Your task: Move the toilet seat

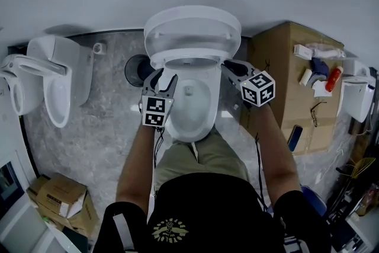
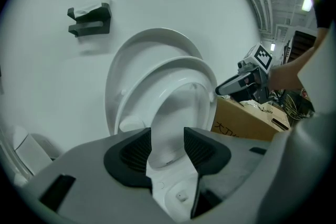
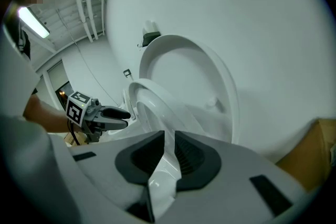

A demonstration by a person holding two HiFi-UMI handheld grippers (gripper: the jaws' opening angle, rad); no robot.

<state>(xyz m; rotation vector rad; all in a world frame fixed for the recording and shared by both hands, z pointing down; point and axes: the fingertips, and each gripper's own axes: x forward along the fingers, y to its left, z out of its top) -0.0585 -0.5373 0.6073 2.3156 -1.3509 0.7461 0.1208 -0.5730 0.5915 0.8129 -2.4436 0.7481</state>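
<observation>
The white toilet bowl [image 1: 192,106] stands against the wall with its lid [image 1: 192,23] up. The toilet seat [image 1: 188,58] ring is tilted partly up in front of the lid. My right gripper [image 1: 228,66] is at the seat's right edge. In the right gripper view the seat [image 3: 149,102] rim runs between the pads of my right gripper [image 3: 169,152], which is shut on it. My left gripper [image 1: 164,78] is at the seat's left side, open. In the left gripper view the seat [image 2: 184,73] shows beyond the wide jaws of my left gripper [image 2: 167,145], untouched.
A second toilet [image 1: 56,80] stands to the left. A dark round brush holder [image 1: 137,68] sits beside the bowl. A cardboard box [image 1: 290,62] with small items is close on the right, another box [image 1: 59,195] at lower left. A dark holder [image 2: 89,18] hangs on the wall.
</observation>
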